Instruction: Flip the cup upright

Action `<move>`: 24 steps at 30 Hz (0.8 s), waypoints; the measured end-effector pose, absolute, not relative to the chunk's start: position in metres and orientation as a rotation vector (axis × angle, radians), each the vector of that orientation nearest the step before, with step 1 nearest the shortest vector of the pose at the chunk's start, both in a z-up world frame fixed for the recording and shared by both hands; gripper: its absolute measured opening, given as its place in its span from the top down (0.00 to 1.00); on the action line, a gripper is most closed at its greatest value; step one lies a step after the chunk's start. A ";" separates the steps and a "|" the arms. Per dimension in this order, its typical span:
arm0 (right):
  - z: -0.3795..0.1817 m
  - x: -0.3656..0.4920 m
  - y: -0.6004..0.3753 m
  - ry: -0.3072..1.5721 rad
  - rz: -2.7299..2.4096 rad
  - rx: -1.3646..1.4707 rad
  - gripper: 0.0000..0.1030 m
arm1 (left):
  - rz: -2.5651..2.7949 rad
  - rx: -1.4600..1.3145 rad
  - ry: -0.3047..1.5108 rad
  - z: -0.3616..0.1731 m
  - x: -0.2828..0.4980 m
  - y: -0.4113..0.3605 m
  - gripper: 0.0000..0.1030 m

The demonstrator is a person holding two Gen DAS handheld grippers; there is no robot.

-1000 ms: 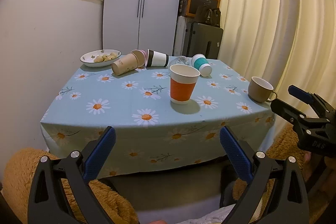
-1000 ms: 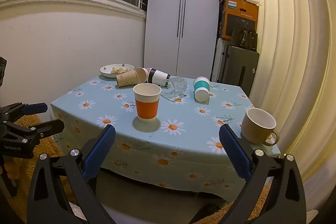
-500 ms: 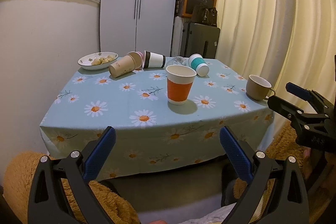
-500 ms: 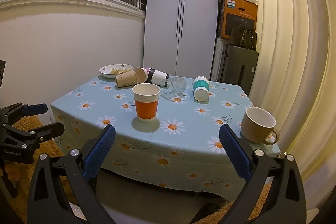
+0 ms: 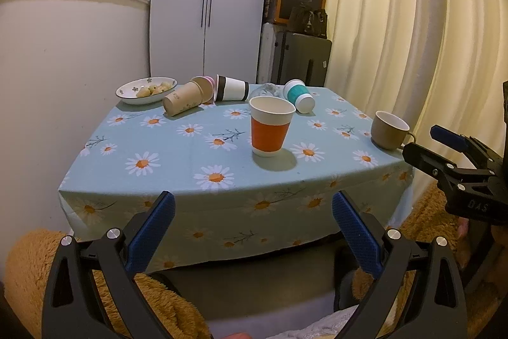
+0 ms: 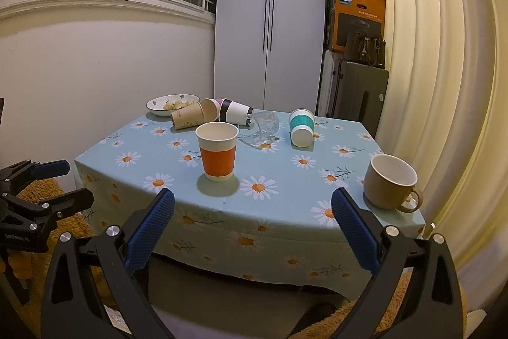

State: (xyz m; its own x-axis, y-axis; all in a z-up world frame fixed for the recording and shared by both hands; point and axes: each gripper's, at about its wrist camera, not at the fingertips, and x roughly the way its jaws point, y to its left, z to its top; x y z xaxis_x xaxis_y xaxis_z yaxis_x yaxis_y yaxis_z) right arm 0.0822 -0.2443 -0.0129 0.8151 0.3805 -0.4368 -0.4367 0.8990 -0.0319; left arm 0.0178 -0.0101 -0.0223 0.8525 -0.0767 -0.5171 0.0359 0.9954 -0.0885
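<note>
from the left wrist view, the worktop (image 5: 177, 154) had bare cloth along its near edge. the left gripper (image 5: 253, 213) hung short of that edge, jaws wide apart and holding nothing. one orange cup (image 5: 270, 126) stood upright mid-worktop; four paper cups lay tipped at the far side, the teal cup (image 5: 297, 95) among them.

from the right wrist view, the right gripper (image 6: 252, 212) sat before the near edge, jaws wide apart, empty. one mug (image 6: 389, 181) stood at the right corner, one glass (image 6: 260, 128) lay on its side, one bowl (image 6: 171, 104) far left.

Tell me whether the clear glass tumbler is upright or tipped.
Tipped. The clear glass tumbler lies on its side on the daisy tablecloth, mouth towards the camera.
</note>
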 end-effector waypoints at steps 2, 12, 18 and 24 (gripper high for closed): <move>-0.013 0.082 -0.244 0.440 0.436 -0.132 0.05 | -0.061 -0.083 0.548 -0.022 0.018 -0.009 0.06; -0.013 0.084 -0.243 0.448 0.439 -0.136 0.05 | -0.065 -0.079 0.556 -0.023 0.018 -0.007 0.06; -0.014 0.085 -0.243 0.457 0.437 -0.142 0.05 | -0.065 -0.079 0.557 -0.022 0.018 -0.006 0.06; -0.015 0.085 -0.241 0.458 0.440 -0.154 0.05 | -0.065 -0.088 0.551 -0.022 0.018 -0.005 0.06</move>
